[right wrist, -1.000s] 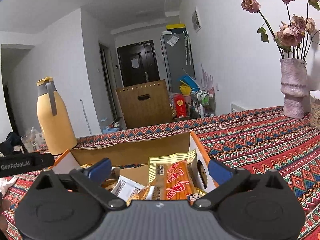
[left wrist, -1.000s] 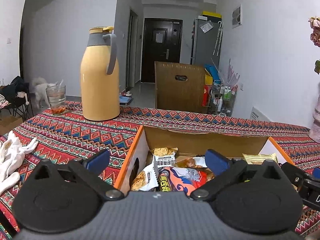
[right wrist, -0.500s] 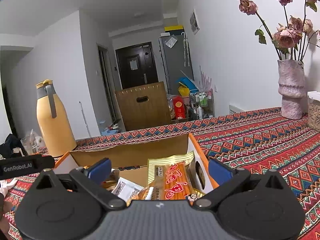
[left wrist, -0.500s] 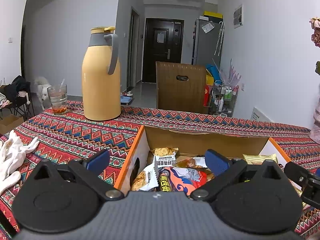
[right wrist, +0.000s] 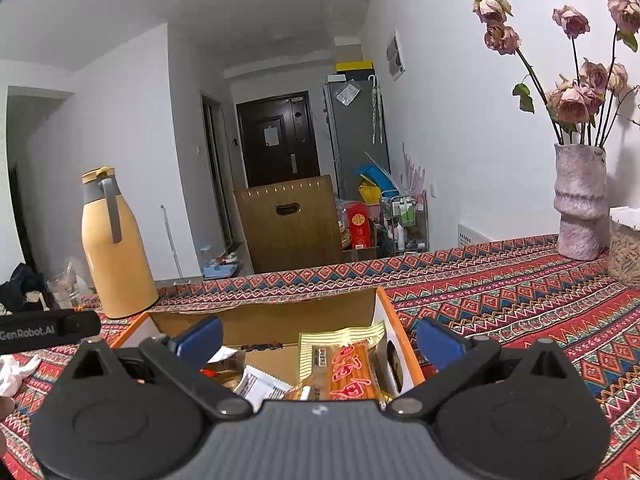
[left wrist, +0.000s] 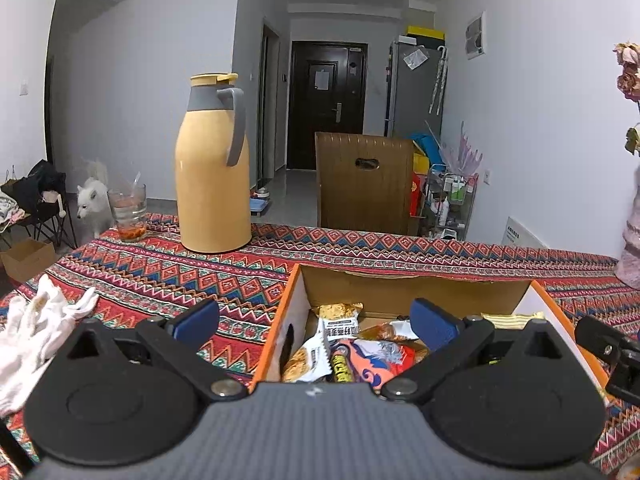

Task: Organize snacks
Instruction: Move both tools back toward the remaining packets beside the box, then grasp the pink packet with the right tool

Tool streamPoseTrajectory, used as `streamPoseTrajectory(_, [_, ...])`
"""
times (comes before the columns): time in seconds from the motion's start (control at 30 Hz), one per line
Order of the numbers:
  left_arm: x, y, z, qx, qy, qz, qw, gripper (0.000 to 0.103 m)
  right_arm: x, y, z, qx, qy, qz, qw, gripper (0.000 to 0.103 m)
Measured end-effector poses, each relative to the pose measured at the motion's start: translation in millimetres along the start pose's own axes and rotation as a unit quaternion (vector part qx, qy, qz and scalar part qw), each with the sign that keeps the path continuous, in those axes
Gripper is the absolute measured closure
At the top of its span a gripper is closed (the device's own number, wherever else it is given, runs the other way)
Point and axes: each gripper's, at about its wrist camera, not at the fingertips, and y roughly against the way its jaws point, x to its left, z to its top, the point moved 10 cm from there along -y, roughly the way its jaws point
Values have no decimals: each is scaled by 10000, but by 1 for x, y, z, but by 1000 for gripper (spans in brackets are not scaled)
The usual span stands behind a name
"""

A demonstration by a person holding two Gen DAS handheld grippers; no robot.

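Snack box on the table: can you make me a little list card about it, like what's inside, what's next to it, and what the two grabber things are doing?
box: open cardboard snack box with orange edges, on a patterned tablecloth
inside: several snack packets, including an orange packet with red writing and a white packet
left gripper: open, empty, above the box's left wall
right gripper: open, empty, above the box
nearby: yellow thermos jug, glass, white gloves, vase of roses
floor: white dog
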Motion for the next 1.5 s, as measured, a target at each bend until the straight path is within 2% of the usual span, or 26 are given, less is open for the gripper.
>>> streamPoseTrajectory(0.2, [9, 19, -9, 102, -106, -89, 9999, 0, 2, 17, -15, 258, 112, 4, 9996, 0])
streamPoseTrajectory(0.4, [20, 34, -34, 332, -183, -197, 9991, 0, 10, 31, -53, 776, 295, 42, 9965, 0])
streamPoseTrajectory(0.63, [31, 49, -69, 670, -381, -240, 9967, 0, 17, 42, -102, 1505, 563, 33, 9870, 0])
streamPoseTrajectory(0.93, [42, 71, -91, 852, -363, -275, 9953, 0, 18, 34, -143, 2361, 301, 73, 9712, 0])
streamPoseTrajectory(1.1, [47, 84, -99, 883, -363, -244, 9951, 0, 24, 29, -151, 2353, 694, -232, 9692, 0])
streamPoseTrajectory(1.17, [49, 88, -102, 898, -340, -236, 9951, 0, 22, 29, -150, 2279, 631, -290, 9712, 0])
streamPoseTrajectory(1.4, [49, 97, -105, 915, -313, -241, 9950, 0, 23, 27, -149, 2395, 633, -178, 9687, 0])
streamPoseTrajectory(1.47, [47, 99, -107, 918, -332, -244, 9949, 0, 25, 30, -146, 2287, 652, -134, 9712, 13])
streamPoseTrajectory(1.5, [46, 100, -107, 923, -340, -243, 9949, 0, 28, 32, -145, 2237, 683, -48, 9723, 29])
